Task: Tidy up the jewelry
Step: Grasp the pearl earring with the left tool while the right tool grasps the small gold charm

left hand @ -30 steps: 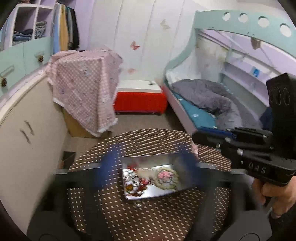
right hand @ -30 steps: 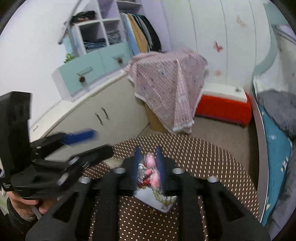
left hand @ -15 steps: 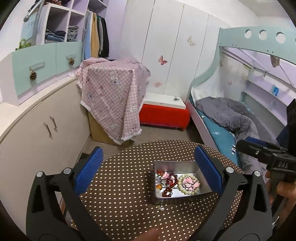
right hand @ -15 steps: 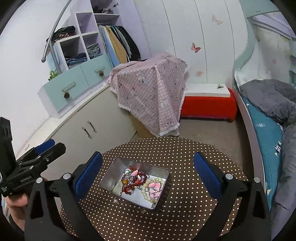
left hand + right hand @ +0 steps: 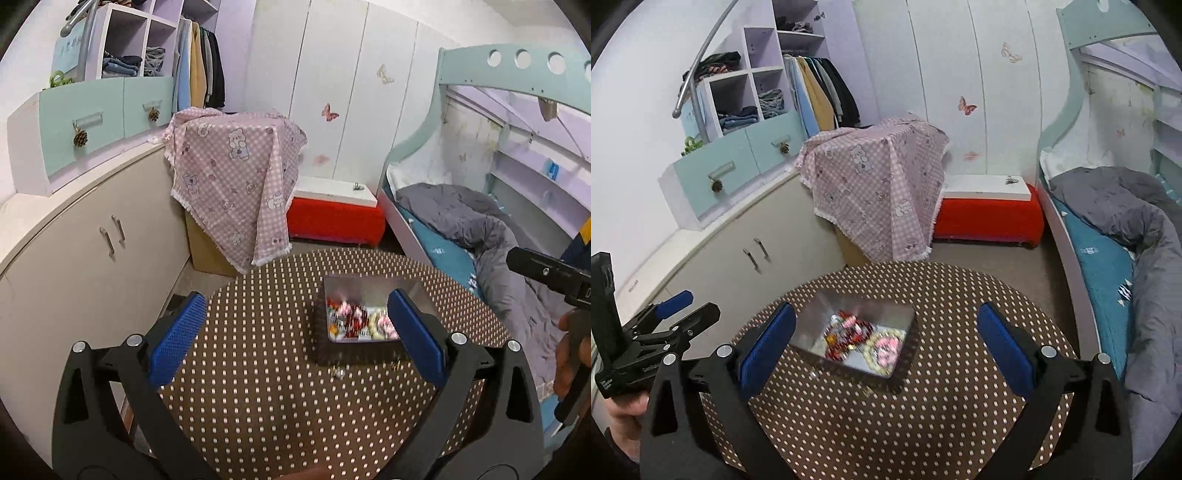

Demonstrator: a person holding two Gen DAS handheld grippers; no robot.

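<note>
Right wrist view, item one: we list a shallow metal tin at centre frame, holding a tangle of jewelry with red and pink pieces and a pale bead bracelet; details are blurred. The tin sits on a round table covered in brown cloth with pale dots. Two small loose bits lie on the cloth just below the tin; we cannot tell what they are.

Item two: the right hand-held gripper, lower frame, its blue pads spread wide on either side of the tin, touching nothing and holding nothing.

Item three: the left hand-held gripper, seen in the left wrist view, likewise spread wide and empty; the tin lies right of centre, partly behind its right pad.

Surroundings, upper frame: a pink checked cloth draped over a box, a red bench with a white top, a bed with grey bedding at right, cream cabinets at left.
</note>
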